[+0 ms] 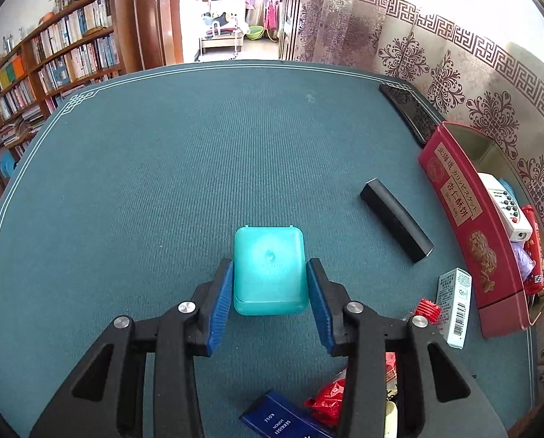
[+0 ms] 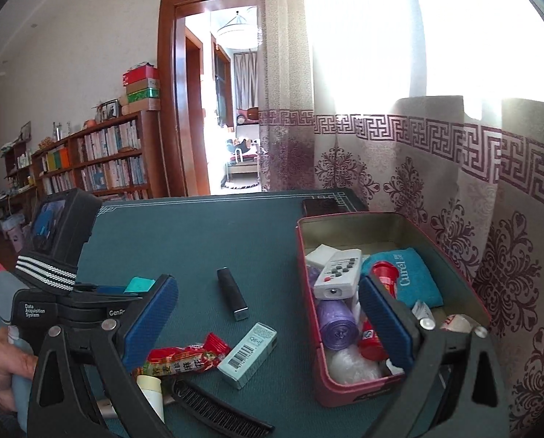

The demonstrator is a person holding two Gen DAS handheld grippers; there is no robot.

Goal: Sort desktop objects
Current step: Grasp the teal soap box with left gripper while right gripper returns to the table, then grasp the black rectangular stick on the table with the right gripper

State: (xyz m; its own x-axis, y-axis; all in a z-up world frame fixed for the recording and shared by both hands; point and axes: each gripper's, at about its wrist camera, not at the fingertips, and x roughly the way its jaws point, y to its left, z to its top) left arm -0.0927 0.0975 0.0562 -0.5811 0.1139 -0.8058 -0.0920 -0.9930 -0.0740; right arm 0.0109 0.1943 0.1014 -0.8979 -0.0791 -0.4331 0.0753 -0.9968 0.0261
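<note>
Navy box (image 1: 279, 419) cut by bottom edge; comb (image 2: 213, 410) likewise (right wrist view); teal case (image 2: 139, 284) mostly hidden.

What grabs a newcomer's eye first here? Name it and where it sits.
The teal case stands out on the dark green table, bracketed by the left gripper and its blue pads. Next comes the red tin at the table's right edge by the curtain, crammed with a white remote, a purple roll and more.

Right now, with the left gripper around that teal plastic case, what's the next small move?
Probably close the left gripper on the teal rounded plastic case: its blue pads flank both sides with slight gaps, so it looks ungripped. Then lift toward the red rectangular tin, already holding sorted items.
</note>
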